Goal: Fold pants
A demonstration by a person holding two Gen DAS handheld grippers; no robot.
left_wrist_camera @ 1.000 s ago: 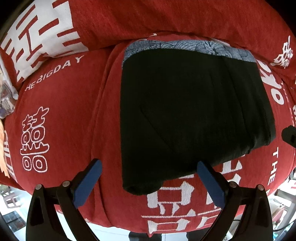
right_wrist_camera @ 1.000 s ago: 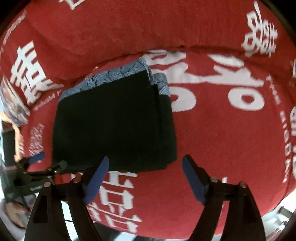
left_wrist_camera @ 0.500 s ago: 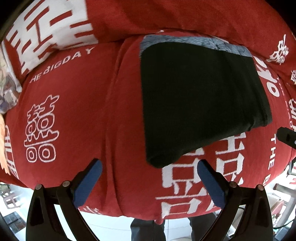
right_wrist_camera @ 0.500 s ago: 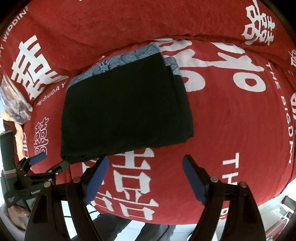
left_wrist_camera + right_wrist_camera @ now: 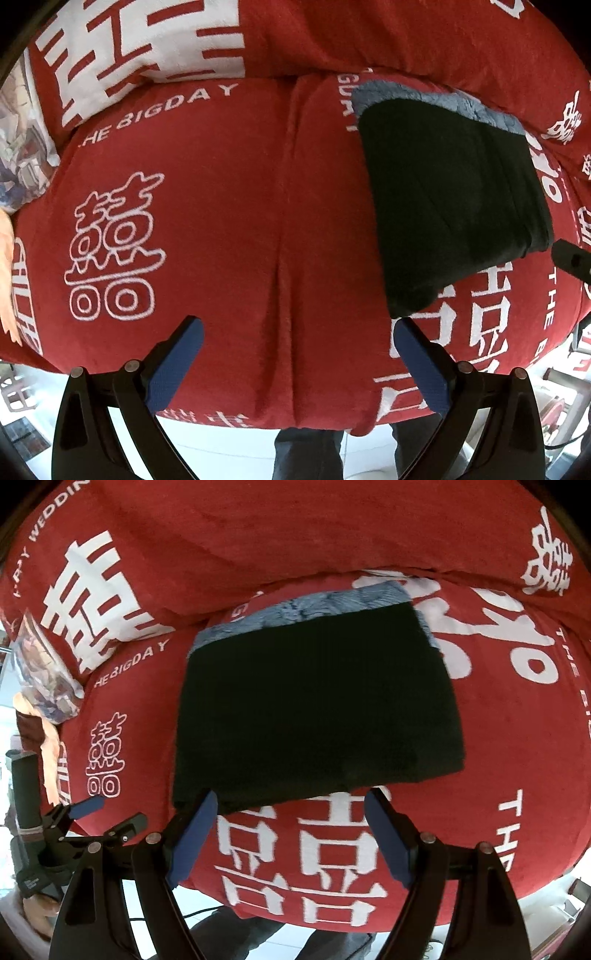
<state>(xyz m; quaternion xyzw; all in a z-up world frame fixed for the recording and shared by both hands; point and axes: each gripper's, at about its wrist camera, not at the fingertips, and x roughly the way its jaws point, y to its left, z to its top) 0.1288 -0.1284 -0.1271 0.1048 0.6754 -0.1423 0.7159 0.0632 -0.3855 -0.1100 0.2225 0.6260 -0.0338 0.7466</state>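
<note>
Left wrist view: left gripper fingers wide apart, holding nothing; folded black pants lie at right on the red blanket.
Right wrist view: right gripper fingers spread, empty; pants in the middle.
Risk: a bump could undo the fold.
Hidden: the folded layers underneath.

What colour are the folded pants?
Black folded pants, seen best in the right wrist view.
</note>
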